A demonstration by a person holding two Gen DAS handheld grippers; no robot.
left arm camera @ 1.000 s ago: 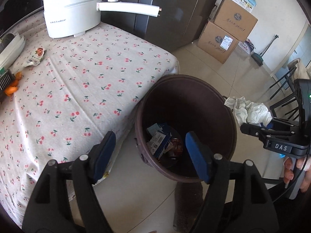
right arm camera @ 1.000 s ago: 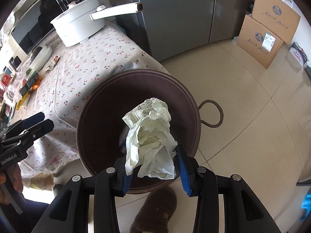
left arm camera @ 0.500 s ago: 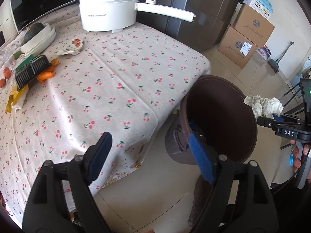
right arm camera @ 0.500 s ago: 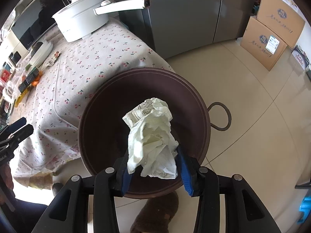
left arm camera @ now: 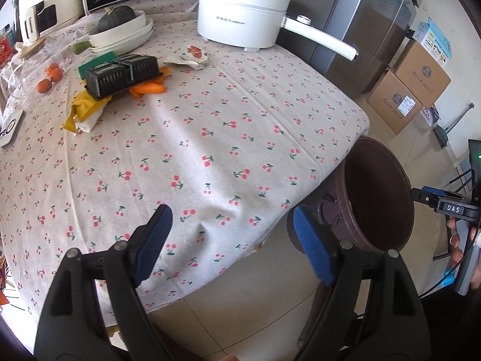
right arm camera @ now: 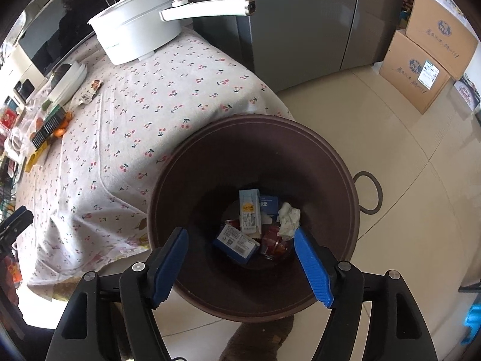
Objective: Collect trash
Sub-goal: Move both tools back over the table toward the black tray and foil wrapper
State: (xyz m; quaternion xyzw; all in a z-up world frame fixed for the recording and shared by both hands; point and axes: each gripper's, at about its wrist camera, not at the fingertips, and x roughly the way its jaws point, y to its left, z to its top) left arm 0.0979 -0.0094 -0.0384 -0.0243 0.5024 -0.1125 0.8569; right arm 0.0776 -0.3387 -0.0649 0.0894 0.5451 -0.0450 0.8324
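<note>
Right gripper [right arm camera: 240, 258] wide open, empty, above brown bin [right arm camera: 336, 162] with crumpled paper [right arm camera: 288, 216] inside; left gripper [left arm camera: 231, 240] likewise wide open, empty.

The right gripper [left arm camera: 445, 207] carries a small plate with the white letters "DAS", seen from the left wrist view. In the brown bin [right arm camera: 330, 162] stands a white milk carton [right arm camera: 250, 212] with the Chinese characters "纯牛奶" printed down its front. The white electric pot [left arm camera: 243, 21], the cream appliance [left arm camera: 45, 6] at the far left and the cardboard boxes [left arm camera: 412, 90] also carry print, but it is too small or blurred to read.
</note>
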